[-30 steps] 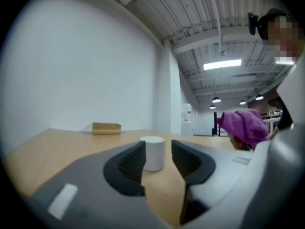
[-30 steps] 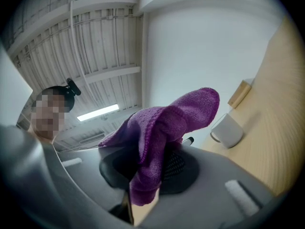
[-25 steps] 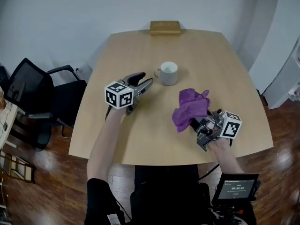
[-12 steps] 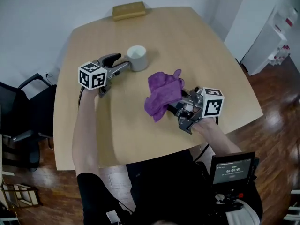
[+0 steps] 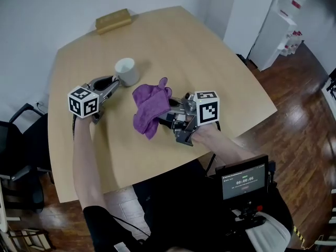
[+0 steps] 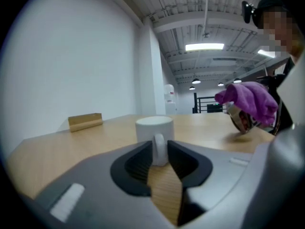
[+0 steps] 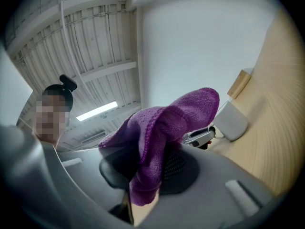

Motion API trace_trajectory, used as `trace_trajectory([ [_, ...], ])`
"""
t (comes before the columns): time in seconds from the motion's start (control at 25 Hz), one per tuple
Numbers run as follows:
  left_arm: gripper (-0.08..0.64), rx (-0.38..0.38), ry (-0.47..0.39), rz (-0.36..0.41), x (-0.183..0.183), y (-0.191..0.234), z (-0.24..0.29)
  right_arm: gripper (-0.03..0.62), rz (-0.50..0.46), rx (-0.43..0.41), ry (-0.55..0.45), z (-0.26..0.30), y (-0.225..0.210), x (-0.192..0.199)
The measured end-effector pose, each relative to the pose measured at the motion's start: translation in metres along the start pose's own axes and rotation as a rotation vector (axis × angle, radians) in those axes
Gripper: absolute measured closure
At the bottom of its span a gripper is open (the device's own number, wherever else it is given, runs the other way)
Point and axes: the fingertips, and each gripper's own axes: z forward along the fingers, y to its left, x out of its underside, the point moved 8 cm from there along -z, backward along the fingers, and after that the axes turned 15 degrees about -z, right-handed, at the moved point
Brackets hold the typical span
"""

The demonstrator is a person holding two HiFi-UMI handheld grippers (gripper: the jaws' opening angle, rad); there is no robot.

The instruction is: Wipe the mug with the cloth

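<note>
A white mug (image 5: 127,71) stands upright on the wooden table (image 5: 210,67), its handle turned toward my left gripper (image 5: 115,82). In the left gripper view the handle sits between the two jaws of the left gripper (image 6: 159,151); they are closing and their tips touch both sides of the mug (image 6: 154,128). My right gripper (image 5: 167,115) is shut on a purple cloth (image 5: 148,106), held above the table just right of the mug. The cloth (image 7: 162,132) drapes over the right jaws and hides their tips. Past it the mug (image 7: 232,119) shows.
A wooden block (image 5: 113,20) lies at the table's far edge. A black office chair (image 5: 16,156) stands left of the table, a white cabinet (image 5: 278,30) at the back right. A small screen (image 5: 242,178) hangs at the person's waist.
The left gripper has come up to the mug and its jaws have narrowed around the handle. The right gripper with the cloth now sits closer to the mug. The head view has swung.
</note>
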Motion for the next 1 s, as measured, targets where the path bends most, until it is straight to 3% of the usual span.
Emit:
trace_trajectory([
  [0.04, 0.415, -0.01, 0.006, 0.0, 0.0, 0.0, 0.003, 0.505, 0.001, -0.002, 0.0, 0.0, 0.0, 0.001],
  [0.12, 0.412, -0.034, 0.016, 0.004, 0.002, -0.002, 0.008, 0.505, 0.006, -0.004, -0.001, 0.0, 0.0, 0.003],
  [0.2, 0.474, -0.056, 0.023, 0.003, 0.003, -0.003, 0.009, 0.505, 0.01, -0.005, 0.001, 0.001, 0.0, 0.004],
  [0.48, 0.489, -0.058, -0.024, -0.071, 0.003, -0.008, 0.002, 0.505, 0.01, -0.003, -0.003, 0.001, 0.001, 0.0],
  [0.64, 0.491, -0.03, -0.077, -0.173, 0.008, -0.011, -0.005, 0.505, 0.009, -0.011, -0.006, 0.0, 0.002, 0.0],
  [0.8, 0.492, 0.052, -0.113, -0.299, 0.013, -0.023, -0.012, 0.505, -0.025, 0.054, -0.029, -0.016, 0.006, -0.003],
  [1.0, 0.492, 0.125, -0.217, -0.446, 0.013, -0.04, -0.033, 0.505, -0.157, 0.14, 0.038, -0.017, 0.008, -0.013],
])
